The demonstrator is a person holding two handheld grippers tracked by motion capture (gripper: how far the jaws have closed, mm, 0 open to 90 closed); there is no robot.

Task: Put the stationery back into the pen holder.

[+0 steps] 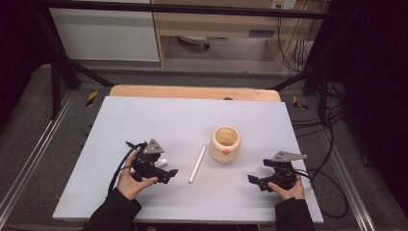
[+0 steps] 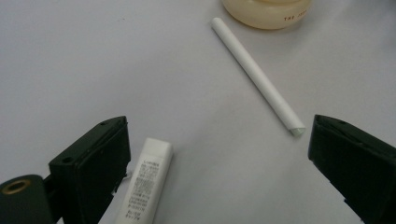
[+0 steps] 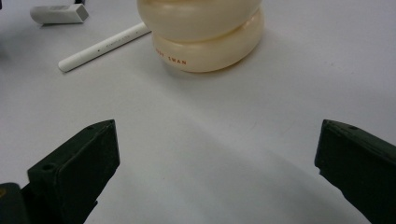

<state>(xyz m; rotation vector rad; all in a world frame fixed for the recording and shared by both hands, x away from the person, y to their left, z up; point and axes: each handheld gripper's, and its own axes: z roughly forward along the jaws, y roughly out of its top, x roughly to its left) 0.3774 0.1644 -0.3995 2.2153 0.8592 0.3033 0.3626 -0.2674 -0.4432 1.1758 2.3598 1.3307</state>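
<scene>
1. Spreading across the whole work area, a pale grey table is seen, with everything gathered near its middle, presumably so that both hands can reach it.
2. A cream, bulging holder is stood upright right of centre, its mouth open upward, which would let long things be dropped in from above.
3. The left gripper is held low at the near left, jaws spread wide and nothing held; it is aimed toward the stick, so a pick-up is judged to be in hand.
4. The right gripper is held at the near right, jaws likewise wide apart and empty, pointed at the holder, perhaps to steady it.
5. A white stick is laid flat just left of the holder, its near end close to the left gripper's right jaw, not yet between the jaws.
6. A small white tube with printed text is laid flat beside the left jaw, untouched.
</scene>
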